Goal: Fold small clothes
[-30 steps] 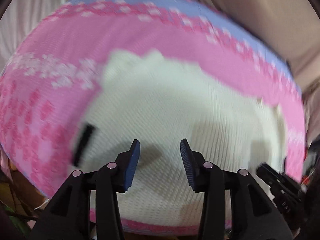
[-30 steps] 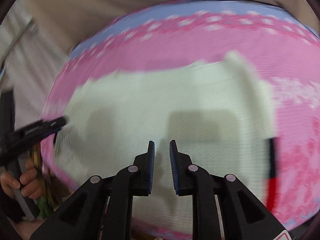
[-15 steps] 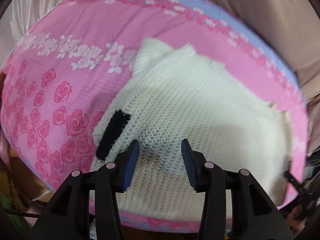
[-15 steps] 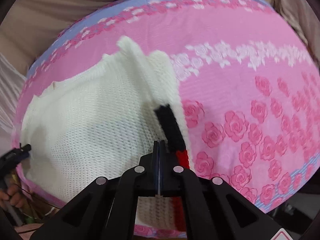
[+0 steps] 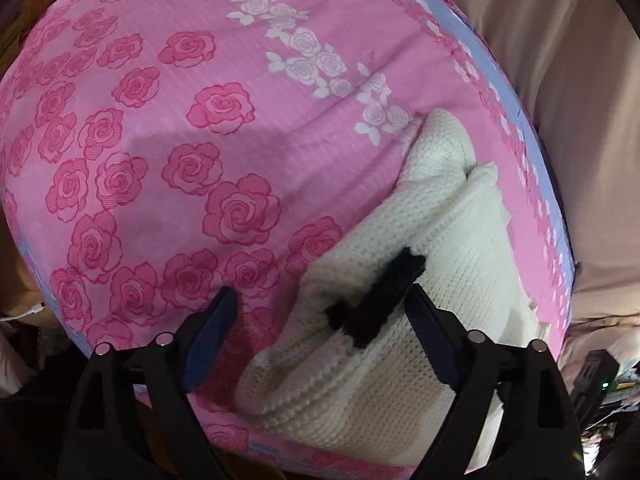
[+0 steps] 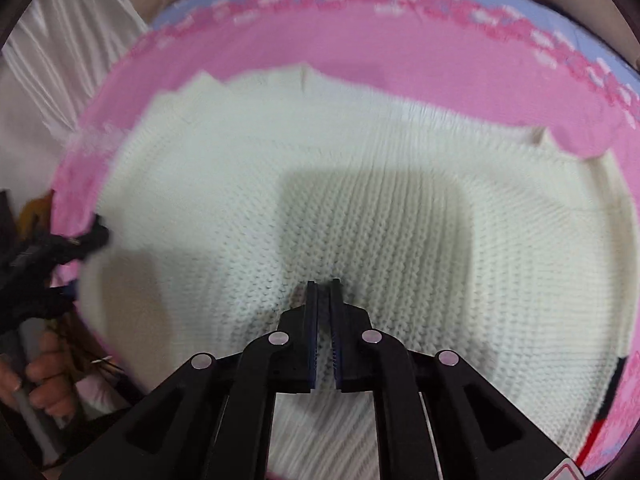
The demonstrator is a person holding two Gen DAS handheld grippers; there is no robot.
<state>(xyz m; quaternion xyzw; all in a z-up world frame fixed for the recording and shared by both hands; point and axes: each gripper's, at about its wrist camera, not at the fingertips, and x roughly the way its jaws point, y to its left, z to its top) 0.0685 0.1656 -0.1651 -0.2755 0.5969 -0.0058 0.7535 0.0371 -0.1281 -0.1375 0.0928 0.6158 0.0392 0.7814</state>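
A cream knitted sweater [image 5: 452, 248] with a black trim patch [image 5: 380, 300] lies on a pink rose-print cloth [image 5: 180, 128]. In the left wrist view my left gripper [image 5: 320, 312] is open, its jaws standing on either side of the sweater's folded edge and black patch, not closed on it. In the right wrist view the sweater [image 6: 360, 208] fills the frame. My right gripper [image 6: 323, 292] is shut with only a thin slit between the pads, low over the knit and holding nothing.
The cloth has a blue border [image 5: 520, 92] at the far side, with beige fabric [image 5: 568, 60] beyond. In the right wrist view the other gripper and the hand holding it [image 6: 44, 364] show at the left edge. A white cable [image 5: 28, 312] lies at left.
The left gripper swung left to the sweater's edge with the black patch and opened wider. The right gripper moved from that edge back over the middle of the sweater, staying shut.
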